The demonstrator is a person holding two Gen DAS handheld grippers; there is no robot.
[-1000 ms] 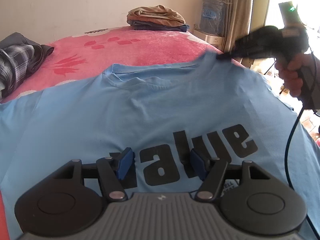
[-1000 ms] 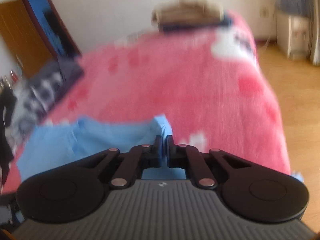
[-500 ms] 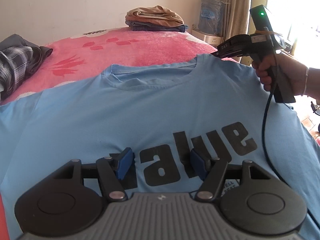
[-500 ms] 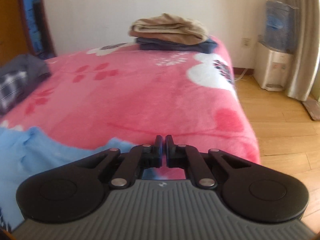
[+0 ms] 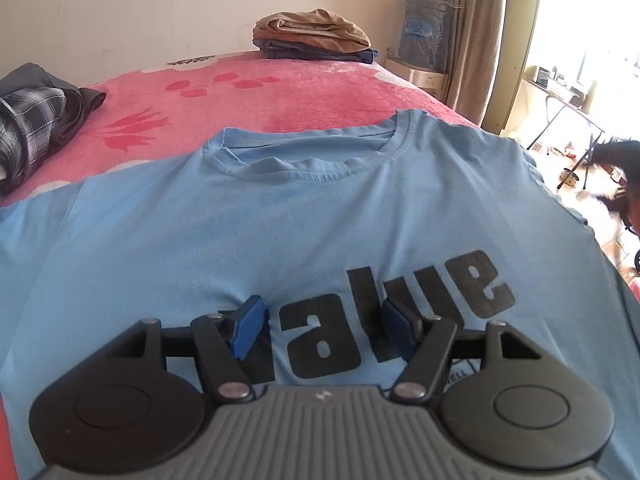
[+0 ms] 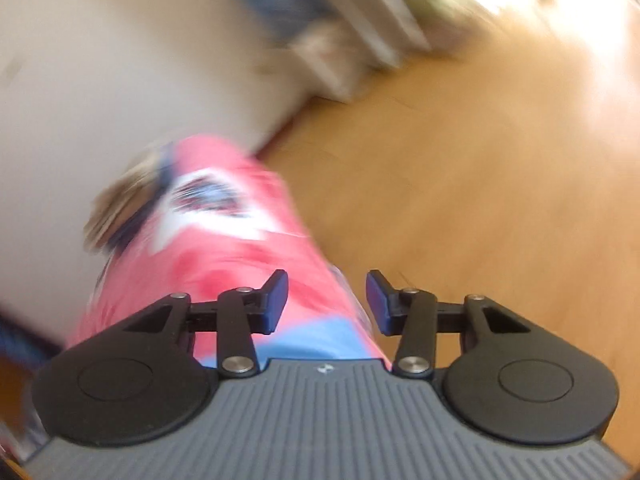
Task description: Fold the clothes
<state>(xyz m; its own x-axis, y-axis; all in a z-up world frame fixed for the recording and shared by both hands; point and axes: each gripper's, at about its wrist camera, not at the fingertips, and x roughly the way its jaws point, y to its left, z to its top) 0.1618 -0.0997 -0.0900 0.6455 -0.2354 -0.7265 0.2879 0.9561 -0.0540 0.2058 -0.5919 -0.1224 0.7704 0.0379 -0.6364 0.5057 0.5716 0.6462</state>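
Note:
A light blue T-shirt (image 5: pixel 304 216) with black lettering lies spread flat, front up, on the pink blanket (image 5: pixel 256 96), collar toward the far side. My left gripper (image 5: pixel 322 330) hovers open over the lettering on its chest, nothing between the blue pads. In the blurred right wrist view my right gripper (image 6: pixel 327 302) hangs over the bed's right edge with its jaws opening and nothing between them. A strip of the T-shirt (image 6: pixel 316 340) shows just beneath it. In the left wrist view the right gripper itself cannot be made out.
A folded stack of tan and dark clothes (image 5: pixel 316 38) sits at the bed's far end. A crumpled plaid and grey garment (image 5: pixel 36 116) lies at the left. A water dispenser (image 5: pixel 424 40) and curtain stand by the wall. Wooden floor (image 6: pixel 480 200) lies right of the bed.
The right gripper let go of the shirt's right shoulder, opened, rolled and swung off to the bed's right edge. The shoulder now lies flat. The left gripper stayed where it was.

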